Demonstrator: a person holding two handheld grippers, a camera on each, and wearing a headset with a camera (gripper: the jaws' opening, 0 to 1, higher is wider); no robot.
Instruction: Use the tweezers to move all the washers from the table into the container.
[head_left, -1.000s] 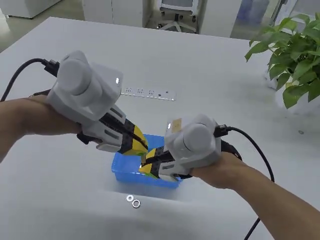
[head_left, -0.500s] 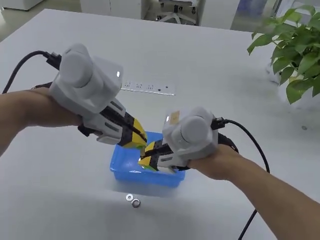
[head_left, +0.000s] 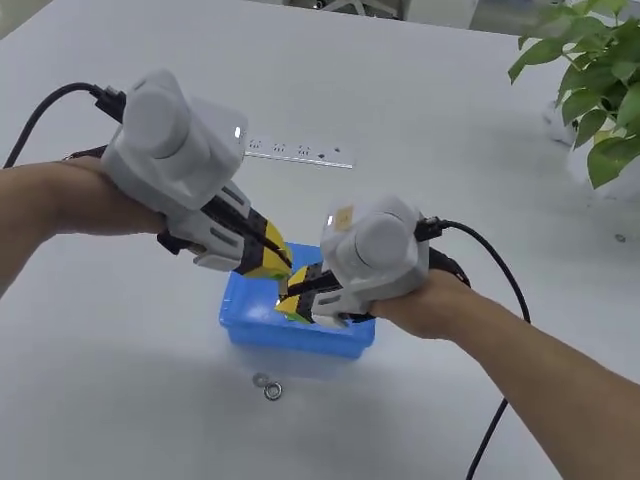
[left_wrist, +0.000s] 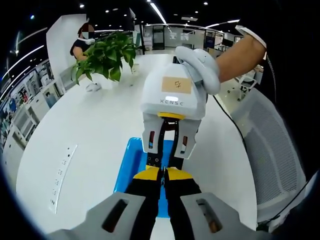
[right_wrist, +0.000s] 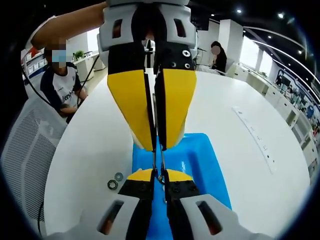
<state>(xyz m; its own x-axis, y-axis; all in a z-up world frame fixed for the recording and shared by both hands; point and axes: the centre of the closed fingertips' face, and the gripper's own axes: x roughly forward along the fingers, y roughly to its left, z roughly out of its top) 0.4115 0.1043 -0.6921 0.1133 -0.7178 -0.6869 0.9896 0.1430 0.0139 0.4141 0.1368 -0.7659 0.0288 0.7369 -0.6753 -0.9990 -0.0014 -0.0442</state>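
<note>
Jaws of left gripper (right_wrist: 156, 146) clamp the tweezers (right_wrist: 161, 162); right gripper (right_wrist: 160, 176) jaws narrowed onto them above container (right_wrist: 205, 165); tips hidden.

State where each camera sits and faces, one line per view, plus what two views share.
Head view: on the person's head, looking down at the table; forearms, left tool and right tool show.
Left gripper view: on the left tool, facing the right tool and a plant; own jaws below.
Right gripper view: on the right tool, facing the left tool's yellow jaws and tweezers; own jaws below.
Shared: all three show the blue container; head and right gripper views show two washers.
</note>
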